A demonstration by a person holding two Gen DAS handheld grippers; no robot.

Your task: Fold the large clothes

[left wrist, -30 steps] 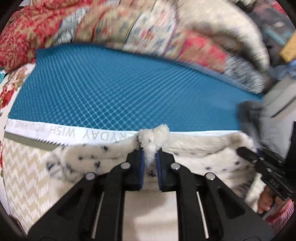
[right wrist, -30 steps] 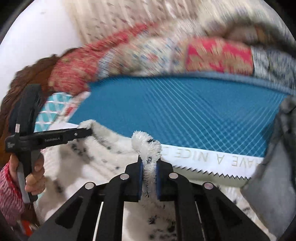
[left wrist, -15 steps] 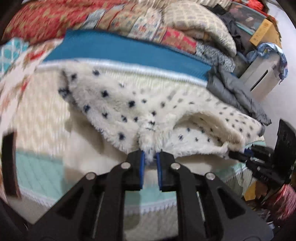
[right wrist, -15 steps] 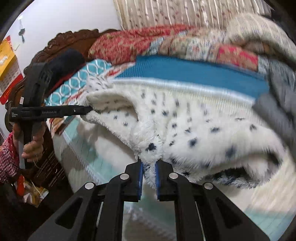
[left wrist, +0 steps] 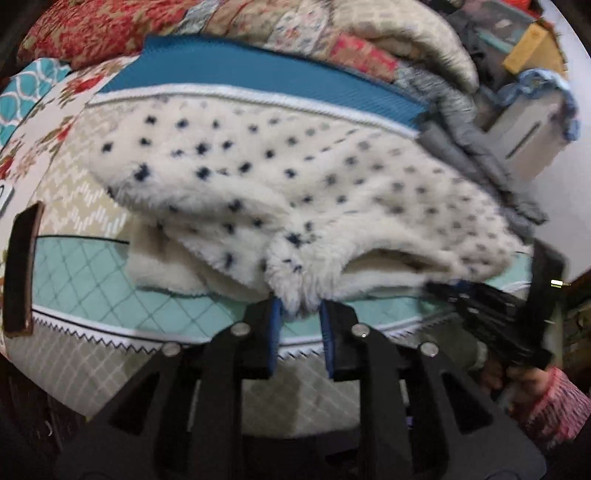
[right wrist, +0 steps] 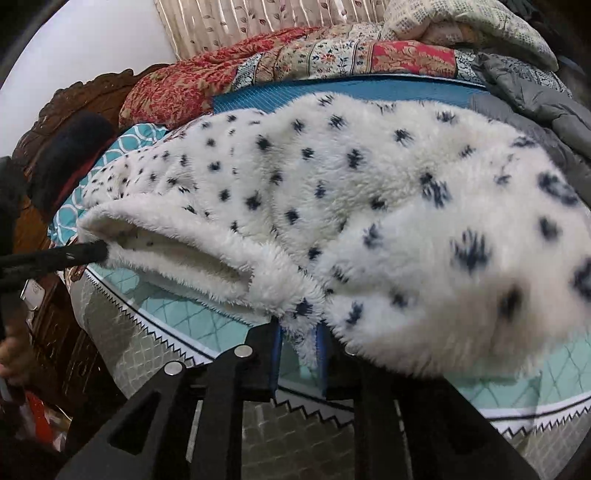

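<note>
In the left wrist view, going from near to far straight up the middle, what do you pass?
left tool → spotted fleece garment → blue mat → patchwork quilts

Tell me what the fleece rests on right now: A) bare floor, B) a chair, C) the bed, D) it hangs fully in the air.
C: the spotted fleece lies spread over the bed, with the left gripper and the right gripper each at its near edge.
</note>
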